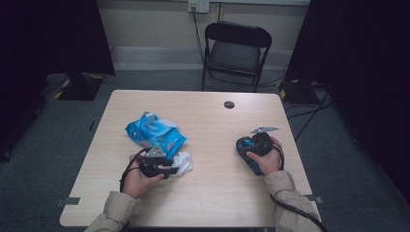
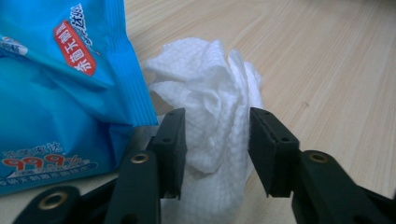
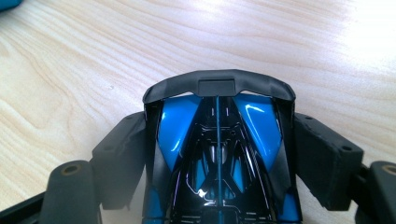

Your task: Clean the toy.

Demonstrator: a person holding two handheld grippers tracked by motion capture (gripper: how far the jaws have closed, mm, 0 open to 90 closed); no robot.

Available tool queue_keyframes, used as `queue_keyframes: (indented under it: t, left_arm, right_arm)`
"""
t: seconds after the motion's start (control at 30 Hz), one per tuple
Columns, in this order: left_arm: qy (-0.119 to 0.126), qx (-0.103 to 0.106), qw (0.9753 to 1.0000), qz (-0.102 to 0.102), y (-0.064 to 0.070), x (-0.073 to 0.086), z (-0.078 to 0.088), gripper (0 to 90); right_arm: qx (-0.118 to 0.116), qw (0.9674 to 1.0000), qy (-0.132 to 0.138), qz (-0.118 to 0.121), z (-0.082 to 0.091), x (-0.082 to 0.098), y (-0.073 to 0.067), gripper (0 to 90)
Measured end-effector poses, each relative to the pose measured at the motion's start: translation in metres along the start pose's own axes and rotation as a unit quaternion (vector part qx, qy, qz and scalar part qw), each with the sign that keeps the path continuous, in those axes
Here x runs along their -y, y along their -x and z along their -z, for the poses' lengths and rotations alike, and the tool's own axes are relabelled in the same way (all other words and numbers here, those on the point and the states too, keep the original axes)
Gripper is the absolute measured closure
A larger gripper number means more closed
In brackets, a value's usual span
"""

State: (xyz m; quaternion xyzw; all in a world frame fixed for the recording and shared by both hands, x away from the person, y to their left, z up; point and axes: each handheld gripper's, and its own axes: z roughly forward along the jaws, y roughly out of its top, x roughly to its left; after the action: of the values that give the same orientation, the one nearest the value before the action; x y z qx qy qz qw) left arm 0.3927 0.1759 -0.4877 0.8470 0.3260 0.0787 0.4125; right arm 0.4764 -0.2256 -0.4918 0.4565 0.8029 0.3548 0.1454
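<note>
High view: a crumpled white wipe [image 1: 182, 163] is seen on the desk [image 1: 212, 193], just beside a blue wipe packet [image 1: 154, 131], at the tip of the left gripper [image 1: 170, 169]; the right gripper [image 1: 244, 145] lies well apart.

Left gripper view: the wipe [image 2: 210, 116] is bracketed by half-open fingers [image 2: 173, 140], the right one clear of it.

Right gripper view: a blue-and-black toy car [image 3: 219, 154] is clamped between the fingers [image 3: 121, 163], nose pointing forward.
</note>
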Motion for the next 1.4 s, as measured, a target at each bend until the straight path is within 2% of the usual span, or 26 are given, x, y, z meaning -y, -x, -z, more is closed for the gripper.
queue_keyframes:
  t: [0.4,0.43,0.57,0.67,1.0,1.2,1.4]
  left_arm:
    - [0.006,0.002,1.0,0.006,0.003,-0.004,0.004,40.8]
    - [0.01,-0.004,0.9999,0.005,0.004,-0.004,0.005,39.4]
    - [0.009,0.001,0.9999,0.011,0.005,-0.006,0.01,30.9]
    - [0.01,-0.009,0.9998,0.012,0.005,-0.006,0.013,25.8]
    - [0.013,-0.02,0.9996,0.016,0.006,-0.003,0.024,20.7]
    - [0.015,-0.022,0.9995,0.015,0.006,-0.002,0.03,19.0]
    - [0.022,-0.026,0.9991,0.024,0.003,0.003,0.039,18.0]
  right_arm:
    - [-0.006,0.9999,0.005,0.014,0.013,-0.005,-0.001,20.3]
    - [-0.008,0.9998,0.008,0.013,0.016,-0.005,-0.001,19.8]
    - [-0.018,0.9996,0.014,0.014,0.022,-0.004,-0.002,19.1]
    - [-0.023,0.9994,0.019,0.017,0.027,-0.003,-0.003,18.2]
    - [-0.041,0.9987,0.027,0.016,0.043,0.007,-0.001,15.1]
    - [-0.041,0.9987,0.025,0.016,0.05,0.015,0.001,15.0]
    - [-0.042,0.9985,0.028,0.022,0.058,0.023,0.001,15.7]
